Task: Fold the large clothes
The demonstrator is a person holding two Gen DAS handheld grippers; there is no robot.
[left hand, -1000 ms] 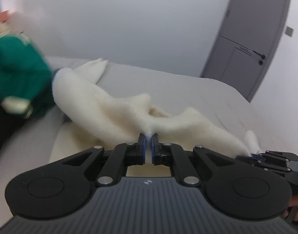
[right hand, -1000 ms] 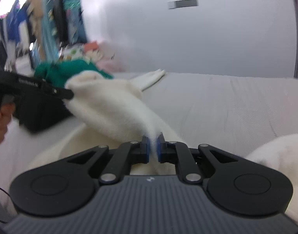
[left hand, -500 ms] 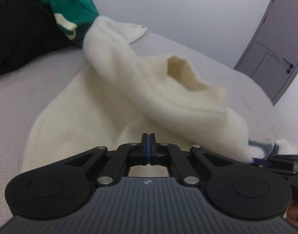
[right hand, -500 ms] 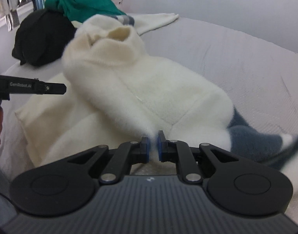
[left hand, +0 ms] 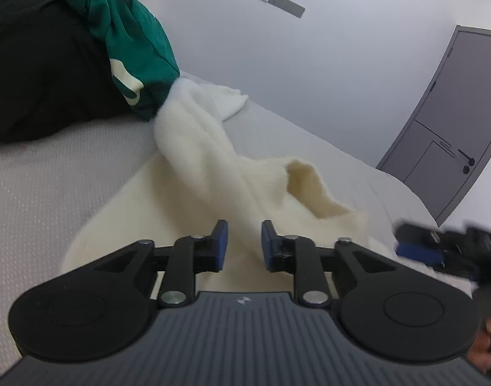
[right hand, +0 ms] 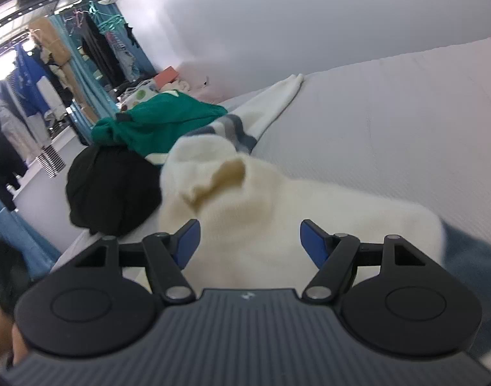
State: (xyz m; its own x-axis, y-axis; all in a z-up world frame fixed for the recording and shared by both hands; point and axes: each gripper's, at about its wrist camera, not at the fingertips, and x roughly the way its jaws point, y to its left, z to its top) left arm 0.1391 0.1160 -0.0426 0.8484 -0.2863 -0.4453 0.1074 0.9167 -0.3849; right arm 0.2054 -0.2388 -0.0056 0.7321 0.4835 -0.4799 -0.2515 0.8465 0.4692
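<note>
A cream fleece garment (left hand: pixel 213 173) lies folded over itself on the grey bed, its collar opening (left hand: pixel 306 189) turned up. In the right wrist view the same garment (right hand: pixel 277 212) has a blue-grey striped part (right hand: pixel 232 132) at its far end. My left gripper (left hand: pixel 241 241) hovers over the near edge of the fleece, its jaws opening, pads clear of the cloth. My right gripper (right hand: pixel 250 241) has its jaws opening wide above the garment and grips nothing; it also shows blurred at the right of the left wrist view (left hand: pixel 438 251).
A black garment (left hand: pixel 46 77) and a green one (left hand: pixel 136 38) are heaped at the bed's left side, touching the fleece's far sleeve. A grey door (left hand: pixel 454 128) stands behind on the right. Hanging clothes (right hand: pixel 52 74) line the far left. The grey bedcover (right hand: pixel 390 122) stretches to the right.
Both grippers carried the fleece down and laid it on the bed. Both jaws, shut on the cloth before, have now parted and let it go.
</note>
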